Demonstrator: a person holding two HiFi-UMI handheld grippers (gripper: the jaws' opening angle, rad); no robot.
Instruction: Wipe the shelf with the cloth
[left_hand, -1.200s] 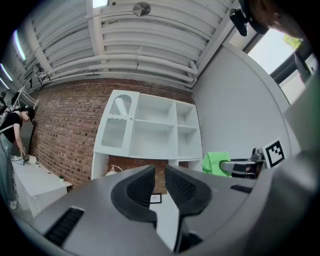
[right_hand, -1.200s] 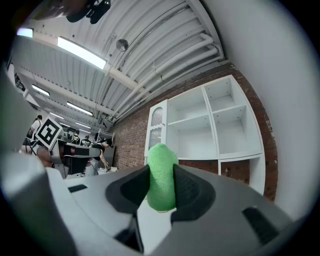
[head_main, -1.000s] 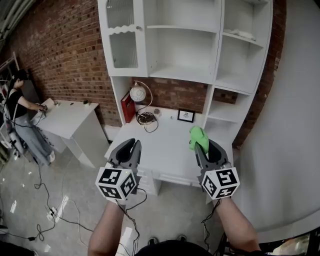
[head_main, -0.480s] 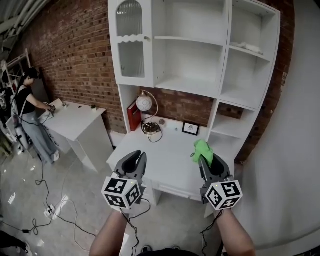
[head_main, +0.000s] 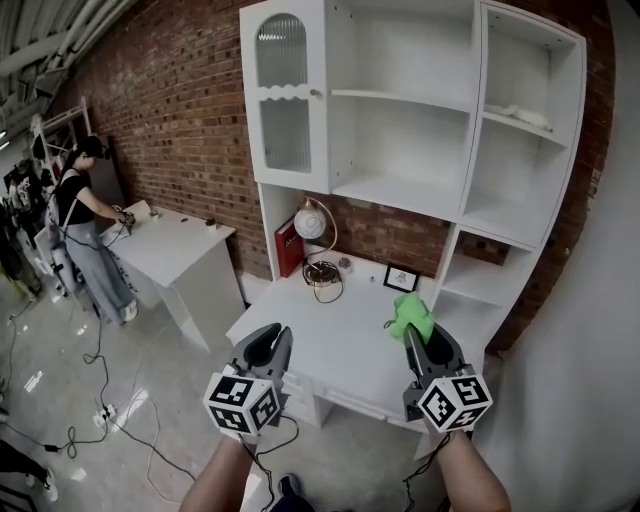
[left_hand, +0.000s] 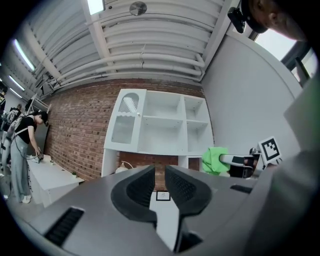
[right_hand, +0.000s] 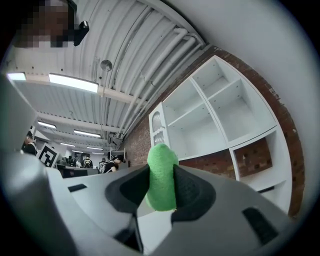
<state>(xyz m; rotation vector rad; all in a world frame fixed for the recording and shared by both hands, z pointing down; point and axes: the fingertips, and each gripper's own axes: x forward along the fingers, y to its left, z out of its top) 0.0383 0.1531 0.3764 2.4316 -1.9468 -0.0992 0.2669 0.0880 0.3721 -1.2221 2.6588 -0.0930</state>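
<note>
A green cloth (head_main: 410, 312) is pinched in my right gripper (head_main: 420, 335), held in the air over the right part of the white desk (head_main: 340, 345). In the right gripper view the cloth (right_hand: 161, 177) bulges up between the shut jaws of the gripper (right_hand: 161, 172). The white shelf unit (head_main: 400, 192) rises behind the desk, some way ahead of both grippers. My left gripper (head_main: 272, 335) hovers over the desk's front left, jaws together and holding nothing. The left gripper view shows its pads (left_hand: 137, 187) nearly meeting, with the cloth (left_hand: 215, 160) off to the right.
On the desk stand a globe lamp (head_main: 310, 222), a red book (head_main: 288, 246), coiled cables (head_main: 325, 272) and a small picture frame (head_main: 401, 277). A white item (head_main: 525, 113) lies on an upper right shelf. A person (head_main: 85, 230) stands at a second white table (head_main: 170, 240) to the left; cords (head_main: 90, 400) trail on the floor.
The head view has lifted, so the shelf unit shows taller and shifted right. Both grippers sit a little lower and further right in view; the cloth stays pinched in the right one.
</note>
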